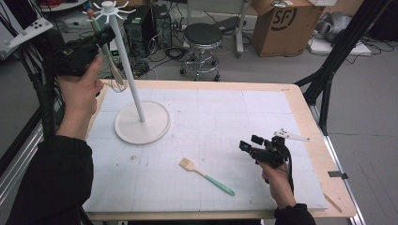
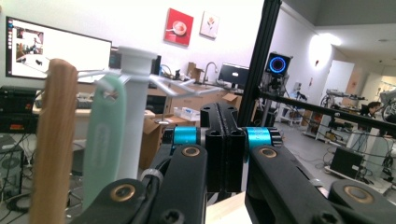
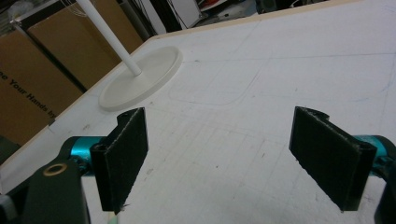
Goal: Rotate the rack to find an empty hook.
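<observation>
A white hook stand [image 1: 132, 79] rises from a round base [image 1: 142, 123] at the table's left. My left gripper [image 1: 109, 33] is held high beside the stand's top, its jaws shut on nothing. In the left gripper view the gripper [image 2: 224, 140] has a mint-green handle [image 2: 105, 140] hanging from a hook and a wooden handle [image 2: 53, 140] just left of it, in front of the white pole [image 2: 135, 116]. A pastry brush [image 1: 206, 176] with a mint handle lies flat on the mat near the front. My right gripper [image 1: 250, 143] rests low to the brush's right, open and empty [image 3: 224, 158].
A white gridded mat [image 1: 225, 112] covers the wooden table [image 1: 300, 98]. Behind the table stand a black stool [image 1: 202, 35], a cardboard box [image 1: 281, 23] and computer cases [image 1: 141, 23]. A black frame leg [image 1: 328, 70] slants down at the right. The stand's base [image 3: 142, 77] lies ahead of the right gripper.
</observation>
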`<state>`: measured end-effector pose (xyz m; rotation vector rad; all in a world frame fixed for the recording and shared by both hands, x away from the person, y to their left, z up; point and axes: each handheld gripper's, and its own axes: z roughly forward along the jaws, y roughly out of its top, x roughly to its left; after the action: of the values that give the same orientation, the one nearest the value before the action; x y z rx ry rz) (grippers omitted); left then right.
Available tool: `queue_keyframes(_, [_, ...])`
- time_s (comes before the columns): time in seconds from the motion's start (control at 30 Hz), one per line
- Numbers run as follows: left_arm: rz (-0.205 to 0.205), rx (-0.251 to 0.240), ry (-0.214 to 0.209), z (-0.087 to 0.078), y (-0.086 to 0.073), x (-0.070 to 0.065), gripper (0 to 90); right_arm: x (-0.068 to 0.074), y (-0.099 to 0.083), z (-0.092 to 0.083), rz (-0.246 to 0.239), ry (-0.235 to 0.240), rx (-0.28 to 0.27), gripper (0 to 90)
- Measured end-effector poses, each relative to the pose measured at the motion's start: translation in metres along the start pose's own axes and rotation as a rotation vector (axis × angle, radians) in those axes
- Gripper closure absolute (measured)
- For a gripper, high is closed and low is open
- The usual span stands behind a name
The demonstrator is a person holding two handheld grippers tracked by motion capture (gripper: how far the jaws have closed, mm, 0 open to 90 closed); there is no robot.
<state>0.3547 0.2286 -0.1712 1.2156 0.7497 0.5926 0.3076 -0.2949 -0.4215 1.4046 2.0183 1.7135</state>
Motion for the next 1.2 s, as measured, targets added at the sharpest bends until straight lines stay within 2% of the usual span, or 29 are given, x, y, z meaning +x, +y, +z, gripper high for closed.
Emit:
queue_keyframes(0.17, [0.026, -0.043, 0.023, 0.003, 0.004, -0.004, 89.8, 0.0, 0.0, -0.001, 0.004, 0.002, -0.001, 19.0])
queue_keyframes(0.3, [0.029, -0.043, 0.039, 0.005, 0.003, -0.002, 89.8, 0.0, 0.0, -0.001, 0.008, 0.004, 0.001, 19.0])
queue_keyframes(0.5, [0.041, -0.069, 0.051, 0.006, 0.003, -0.001, 89.8, -0.001, 0.0, -0.001, 0.005, 0.003, -0.006, 19.0])
queue_keyframes(0.83, [0.026, -0.077, 0.075, -0.001, 0.004, 0.016, 89.8, 0.0, 0.0, -0.001, 0.008, 0.007, 0.0, 19.0])
queue_keyframes(1.2, [0.009, -0.08, 0.072, -0.004, 0.004, 0.031, 89.8, 0.001, 0.0, 0.0, 0.002, 0.006, 0.001, 19.0])
